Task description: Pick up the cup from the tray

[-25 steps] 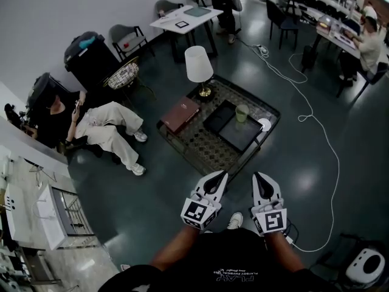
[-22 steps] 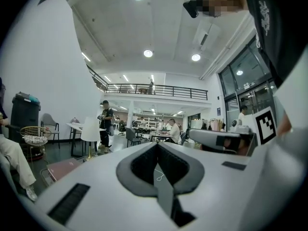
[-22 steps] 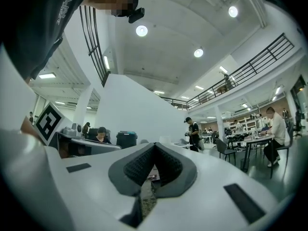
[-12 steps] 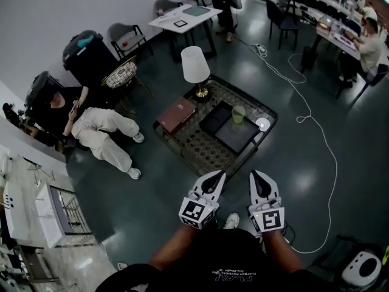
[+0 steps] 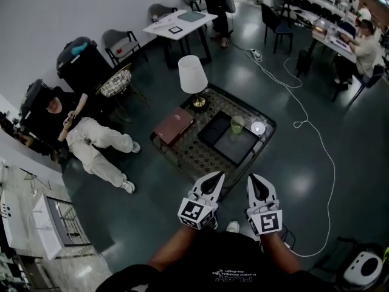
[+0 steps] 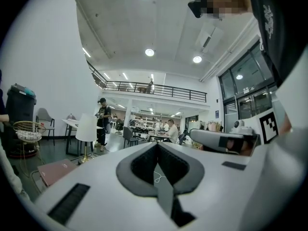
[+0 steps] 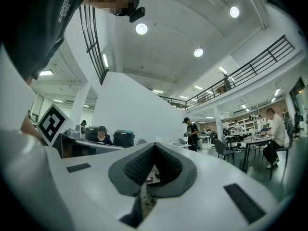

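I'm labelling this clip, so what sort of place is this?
Probably an open-plan office or lab lounge: a low table with a lamp, work desks, and a mezzanine railing.

We look along our right gripper: its grey padded jaws meet at the tips, with nothing held between them. Beyond them a seated person is just beside a black bin, in front of a white wall. Further right a person in a cap stands, and a third person sits at a table. Round ceiling lights glow overhead.
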### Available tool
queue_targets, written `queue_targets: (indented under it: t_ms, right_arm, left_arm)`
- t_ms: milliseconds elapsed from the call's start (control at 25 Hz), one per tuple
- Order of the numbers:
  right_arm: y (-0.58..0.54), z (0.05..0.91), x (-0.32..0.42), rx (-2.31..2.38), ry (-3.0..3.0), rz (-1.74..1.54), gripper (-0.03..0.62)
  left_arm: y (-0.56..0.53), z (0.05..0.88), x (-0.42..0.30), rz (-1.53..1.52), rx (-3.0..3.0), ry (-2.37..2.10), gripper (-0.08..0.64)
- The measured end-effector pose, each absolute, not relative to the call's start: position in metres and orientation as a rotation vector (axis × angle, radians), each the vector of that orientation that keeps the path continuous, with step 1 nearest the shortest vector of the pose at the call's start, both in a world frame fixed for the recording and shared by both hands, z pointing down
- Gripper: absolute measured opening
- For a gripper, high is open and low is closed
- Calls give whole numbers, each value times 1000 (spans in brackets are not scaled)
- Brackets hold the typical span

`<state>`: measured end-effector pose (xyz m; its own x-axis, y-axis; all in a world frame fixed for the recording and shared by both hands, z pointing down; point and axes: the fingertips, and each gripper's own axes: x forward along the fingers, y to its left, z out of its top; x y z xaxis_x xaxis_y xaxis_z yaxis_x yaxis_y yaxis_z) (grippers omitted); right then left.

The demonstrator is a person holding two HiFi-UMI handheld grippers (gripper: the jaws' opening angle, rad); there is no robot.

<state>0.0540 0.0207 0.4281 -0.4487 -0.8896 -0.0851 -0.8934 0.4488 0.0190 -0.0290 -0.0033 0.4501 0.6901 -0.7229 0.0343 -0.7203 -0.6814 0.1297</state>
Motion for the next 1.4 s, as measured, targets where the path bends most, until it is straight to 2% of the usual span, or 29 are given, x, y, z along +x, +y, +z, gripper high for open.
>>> queue_targets:
  t_ms: [1000, 1400]
  right_arm:
    - [-95, 441, 28, -1886, 2518, 50, -2]
    - [-111, 443, 35, -1921, 2530, 2, -2]
  left_arm:
    - [-129, 457, -59, -24, 2854, -949, 9]
    - [-132, 470, -36, 11, 2846, -880, 9]
